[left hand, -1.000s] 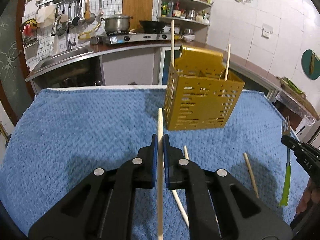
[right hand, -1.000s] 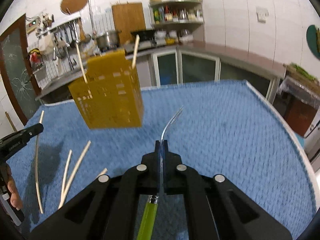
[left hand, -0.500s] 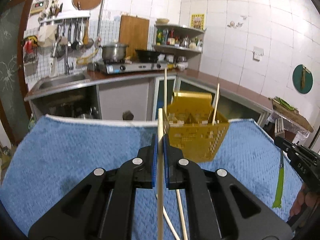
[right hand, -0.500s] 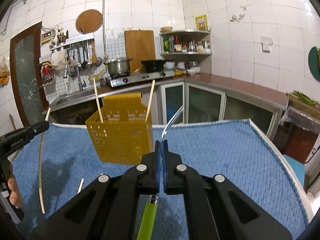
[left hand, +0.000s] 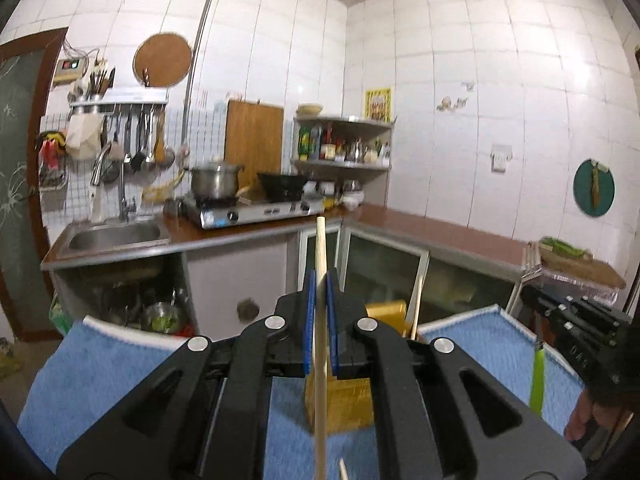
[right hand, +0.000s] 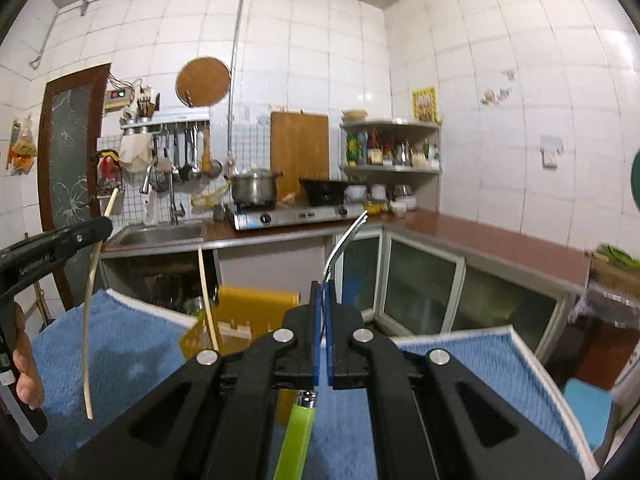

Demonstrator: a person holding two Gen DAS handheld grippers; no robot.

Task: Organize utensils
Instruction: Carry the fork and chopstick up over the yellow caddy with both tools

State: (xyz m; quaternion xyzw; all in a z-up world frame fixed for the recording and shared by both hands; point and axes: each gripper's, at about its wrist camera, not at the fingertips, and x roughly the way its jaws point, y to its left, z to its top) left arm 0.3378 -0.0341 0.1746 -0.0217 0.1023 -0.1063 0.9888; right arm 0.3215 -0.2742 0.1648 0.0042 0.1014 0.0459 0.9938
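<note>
My left gripper (left hand: 319, 322) has its jaws clenched on 1 wooden chopstick (left hand: 320, 344), held upright and raised above the blue towel (left hand: 120, 364) covering the desk. My right gripper (right hand: 322, 334) has its jaws clenched on 1 fork (right hand: 344, 242) by its neck, its green handle (right hand: 296, 436) pointing back toward me and its tines curving up. The yellow utensil basket (right hand: 256, 312) stands on the towel ahead of both grippers, with 1 chopstick (right hand: 208, 296) leaning in it on its left side.
</note>
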